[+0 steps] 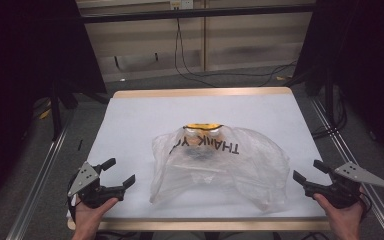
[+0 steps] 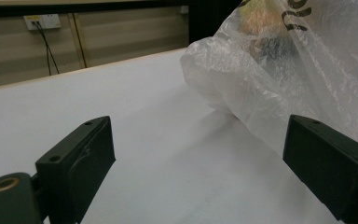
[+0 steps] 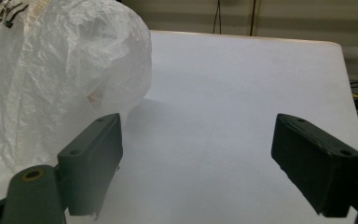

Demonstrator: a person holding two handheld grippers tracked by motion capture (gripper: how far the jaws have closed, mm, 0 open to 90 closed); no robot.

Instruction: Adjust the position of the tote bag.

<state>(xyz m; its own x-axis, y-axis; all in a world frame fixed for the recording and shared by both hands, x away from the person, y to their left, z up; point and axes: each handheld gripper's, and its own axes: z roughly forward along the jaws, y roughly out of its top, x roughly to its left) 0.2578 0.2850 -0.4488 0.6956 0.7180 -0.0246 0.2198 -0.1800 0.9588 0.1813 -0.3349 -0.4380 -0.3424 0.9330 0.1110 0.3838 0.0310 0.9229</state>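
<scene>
The plastic bag (image 1: 220,165) sits in the middle of the counter (image 1: 135,120), nearer its front edge. Inside it, toward the far side, lies a container (image 1: 203,128). The left gripper (image 1: 121,173) waits to the bag's left, the right gripper (image 1: 309,172) to its right, both apart from it.

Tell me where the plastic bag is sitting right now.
In the high view the plastic bag lies on the white table, centred toward the near edge, between the open left gripper and open right gripper, touching neither.
</scene>
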